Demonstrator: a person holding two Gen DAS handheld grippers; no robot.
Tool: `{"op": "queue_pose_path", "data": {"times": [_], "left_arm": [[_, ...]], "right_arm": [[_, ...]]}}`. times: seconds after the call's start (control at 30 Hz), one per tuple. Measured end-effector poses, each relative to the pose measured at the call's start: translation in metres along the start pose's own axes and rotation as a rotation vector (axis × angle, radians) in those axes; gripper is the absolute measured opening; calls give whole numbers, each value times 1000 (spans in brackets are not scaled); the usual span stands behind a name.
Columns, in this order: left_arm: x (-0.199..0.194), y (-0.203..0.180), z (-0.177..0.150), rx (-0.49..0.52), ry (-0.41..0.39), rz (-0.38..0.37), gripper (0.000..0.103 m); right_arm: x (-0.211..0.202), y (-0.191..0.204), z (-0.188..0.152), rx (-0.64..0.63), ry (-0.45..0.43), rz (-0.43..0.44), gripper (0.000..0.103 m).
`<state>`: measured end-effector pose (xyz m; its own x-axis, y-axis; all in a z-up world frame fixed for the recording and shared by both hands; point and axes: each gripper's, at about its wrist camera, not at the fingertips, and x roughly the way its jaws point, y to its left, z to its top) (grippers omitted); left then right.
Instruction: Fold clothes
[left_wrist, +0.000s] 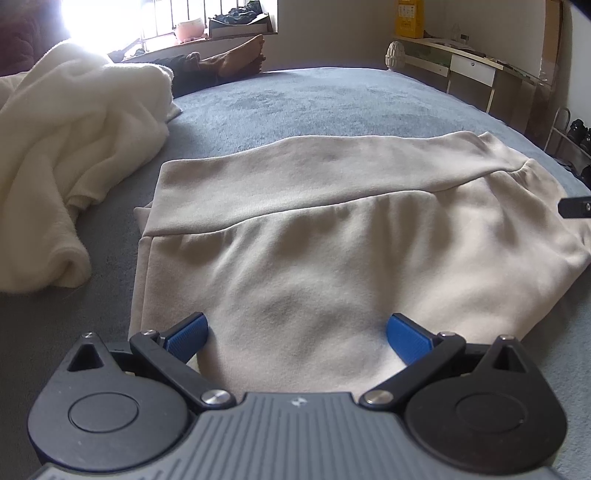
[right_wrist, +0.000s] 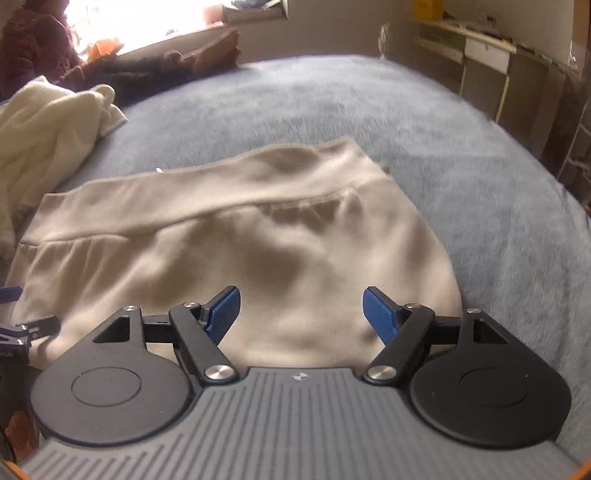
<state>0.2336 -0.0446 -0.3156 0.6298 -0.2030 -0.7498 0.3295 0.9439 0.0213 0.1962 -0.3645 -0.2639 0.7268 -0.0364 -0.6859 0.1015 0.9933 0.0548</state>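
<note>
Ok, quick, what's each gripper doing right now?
Left gripper: jaws open, over the folded beige garment, gripping nothing.
Right gripper: jaws open, nothing held.

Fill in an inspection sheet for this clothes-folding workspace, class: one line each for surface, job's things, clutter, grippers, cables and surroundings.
Surface: grey-blue blanket, soft, fuzzy.
Job's things: beige garment lying flat, folded, wide band along its far edge.
Clutter: white fleece heaped at the left, apart from the garment.
Grippers: left gripper open over the garment's near edge; right gripper open, holding nothing.
Cables: nothing seen.
Surroundings: a person's feet at the far edge, bright barred window, shelf unit at the right.
</note>
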Motion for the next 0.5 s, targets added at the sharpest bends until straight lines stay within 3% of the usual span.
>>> {"op": "queue_pose_path", "data": {"times": [0.07, 0.17, 0.23, 0.5], "left_arm": [[0, 1, 1, -2, 1, -2, 103], [0, 1, 1, -4, 2, -5, 103], [0, 1, 1, -4, 1, -4, 103], [0, 2, 1, -5, 1, -8, 103]], "right_arm": [[7, 8, 1, -27, 10, 9, 77], [40, 15, -14, -50, 146, 8, 86], [42, 23, -16, -97, 140, -20, 89], [44, 25, -16, -38, 126, -22, 102]]}}
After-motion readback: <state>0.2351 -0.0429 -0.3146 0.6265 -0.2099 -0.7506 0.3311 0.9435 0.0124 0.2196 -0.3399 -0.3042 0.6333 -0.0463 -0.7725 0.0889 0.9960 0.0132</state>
